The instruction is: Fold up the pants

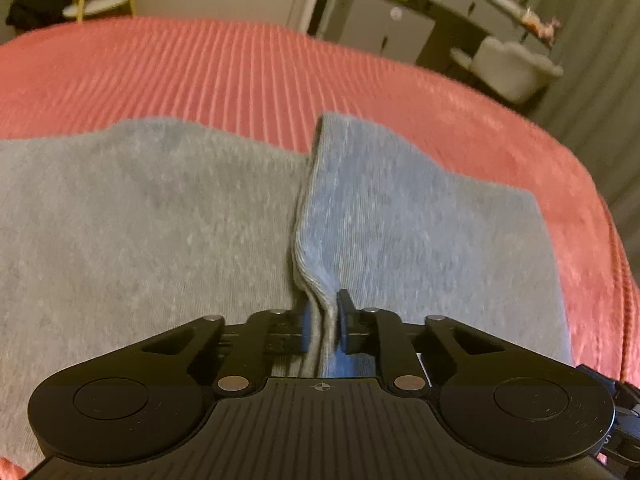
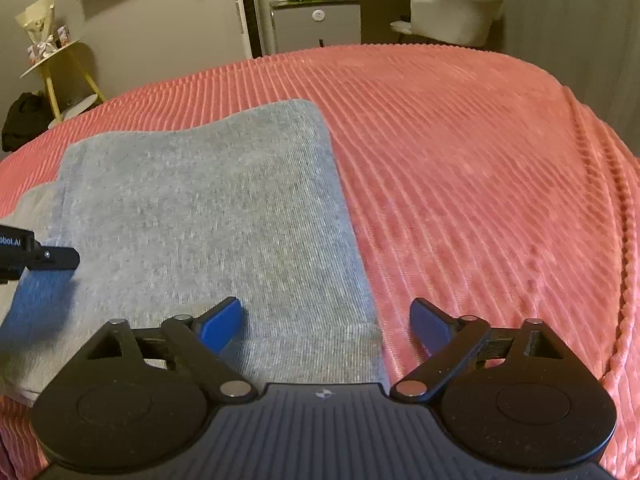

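Grey pants (image 1: 140,220) lie folded on a pink ribbed bedspread (image 1: 220,68). My left gripper (image 1: 322,320) is shut on the pants' edge, which stands up as a raised fold (image 1: 316,216) between the jaws. In the right wrist view the pants (image 2: 208,208) lie flat on the bedspread (image 2: 480,168), their right edge running between my fingers. My right gripper (image 2: 326,324) is open and empty, just above the pants' near hem. The left gripper (image 2: 36,256) shows at that view's left edge, over the cloth.
A grey cabinet (image 2: 316,24) and a white chair (image 2: 456,12) stand beyond the bed. A yellow-legged side table (image 2: 60,64) and a dark bag (image 2: 24,120) are at the left. The bed's right edge (image 2: 624,280) drops off nearby.
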Motion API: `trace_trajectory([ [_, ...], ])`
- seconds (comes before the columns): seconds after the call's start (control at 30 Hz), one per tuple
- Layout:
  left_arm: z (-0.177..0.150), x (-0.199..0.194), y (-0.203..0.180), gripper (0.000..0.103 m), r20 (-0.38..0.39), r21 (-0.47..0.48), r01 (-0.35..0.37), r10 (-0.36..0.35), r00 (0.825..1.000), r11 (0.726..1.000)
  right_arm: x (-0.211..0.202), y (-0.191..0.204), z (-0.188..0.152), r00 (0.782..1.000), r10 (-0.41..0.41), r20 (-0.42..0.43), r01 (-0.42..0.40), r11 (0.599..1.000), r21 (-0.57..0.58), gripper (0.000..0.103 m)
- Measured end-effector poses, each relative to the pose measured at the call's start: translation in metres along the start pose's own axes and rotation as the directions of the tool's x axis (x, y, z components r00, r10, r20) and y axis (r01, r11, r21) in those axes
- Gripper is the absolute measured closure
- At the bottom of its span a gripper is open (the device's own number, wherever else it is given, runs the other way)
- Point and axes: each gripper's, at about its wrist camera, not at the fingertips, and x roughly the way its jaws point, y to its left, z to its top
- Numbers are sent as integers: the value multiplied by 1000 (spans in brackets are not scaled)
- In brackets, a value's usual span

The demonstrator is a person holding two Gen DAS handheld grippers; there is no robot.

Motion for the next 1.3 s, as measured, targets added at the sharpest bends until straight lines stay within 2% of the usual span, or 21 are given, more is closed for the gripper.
trace_trajectory([
  [0.03,-3,-8,-2,90,40,11,-1,1,999,1000,-3,0,-1,1000,4,19,-4,1000,2,25],
  [0.1,-11,-24,-5,90,117,36,-2,-2,993,999,-13,-2,-3,997,19,72,-20,1000,5,44],
  [0.17,-20,-35,-8,90,156,59,-29,19,987,998,-20,-3,-5,992,53,118,-53,999,-2,48],
  [0.27,-27,-30,-5,89,136,63,-70,61,989,996,-18,2,-4,991,67,117,-64,997,-33,48],
  [0.33,-33,-24,2,87,117,68,-113,104,988,991,-7,8,-2,997,62,41,-59,996,-71,45],
  [0.37,-34,-25,4,85,125,66,-121,113,986,990,0,11,0,999,50,1,-50,995,-91,38],
  [0.43,-35,-36,14,66,156,41,-165,157,975,985,6,14,2,999,31,-27,-34,993,-117,36],
  [0.47,-33,-42,19,60,163,15,-178,174,971,984,7,15,2,999,31,-29,-34,992,-120,32],
  [0.5,-32,-51,31,60,175,-37,-186,189,966,982,7,14,2,999,30,-29,-34,992,-121,28],
  [0.6,-33,-75,73,56,197,-185,-190,225,954,964,8,12,2,999,26,-33,-29,994,-103,26],
  [0.7,-37,-103,125,53,207,-353,-219,304,930,910,12,8,4,998,35,-49,-38,997,-66,24],
  [0.73,-40,-113,144,52,202,-426,-227,337,920,876,13,5,4,998,37,-50,-40,998,-54,24],
  [0.83,-51,-139,196,51,195,-610,-182,368,909,771,12,1,4,999,38,-35,-39,999,-28,24],
  [0.97,-63,-158,231,50,167,-690,-207,431,886,693,3,2,7,1000,9,7,-9,1000,-21,24],
  [1.07,-73,-161,246,50,137,-726,-204,428,893,657,-14,11,11,993,-20,119,29,997,-71,24],
  [1.17,-75,-158,253,47,125,-741,-199,423,898,642,-24,29,13,972,62,229,-29,989,-147,24],
  [1.23,-72,-154,260,46,116,-732,-201,409,905,651,-16,45,16,972,112,209,-68,975,-210,25],
  [1.27,-74,-151,259,46,113,-721,-207,407,907,661,-7,55,18,974,125,189,-79,969,-233,30],
  [1.3,-71,-146,261,45,107,-707,-218,406,907,673,2,63,21,977,133,169,-88,965,-248,44],
])
